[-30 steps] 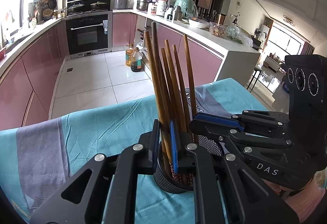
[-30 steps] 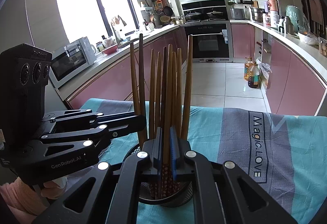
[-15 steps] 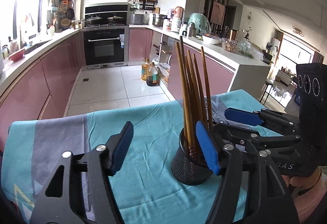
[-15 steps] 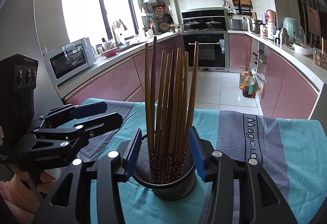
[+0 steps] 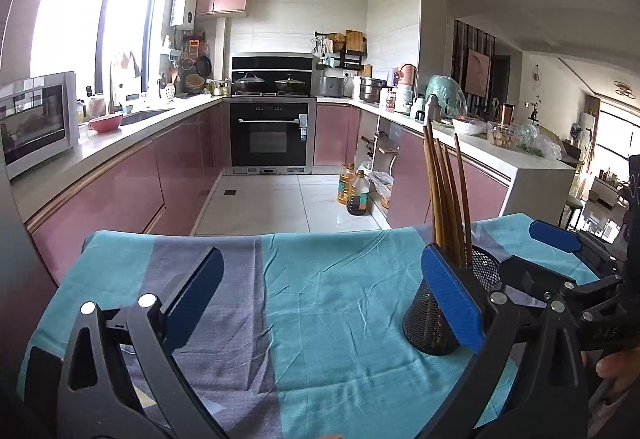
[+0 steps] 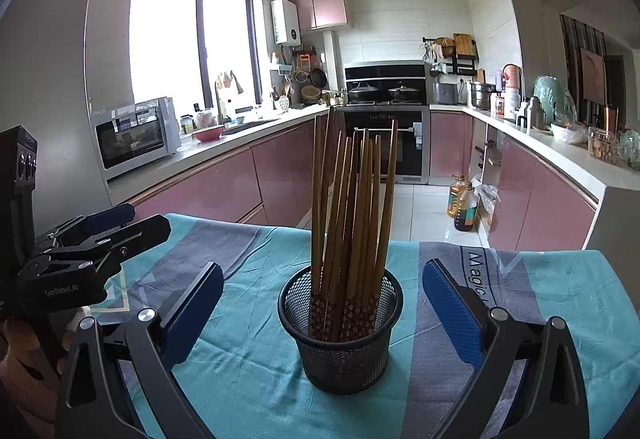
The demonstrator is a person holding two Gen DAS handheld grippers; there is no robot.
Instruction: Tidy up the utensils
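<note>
A black mesh holder stands upright on the teal and grey tablecloth, filled with several brown wooden chopsticks. My right gripper is open and empty, its blue pads on either side of the holder and a little in front of it, not touching. In the left wrist view the holder stands to the right, partly behind my right pad, with the chopsticks rising from it. My left gripper is open and empty over the bare cloth, left of the holder.
The table's far edge drops to a tiled kitchen floor. Pink cabinets run along both sides, with an oven at the back. Oil bottles stand on the floor. The right gripper's body is beside the holder.
Both grippers have let go of the chopsticks, opened wide and drawn back from the holder. The left gripper has swung left over the bare cloth.
</note>
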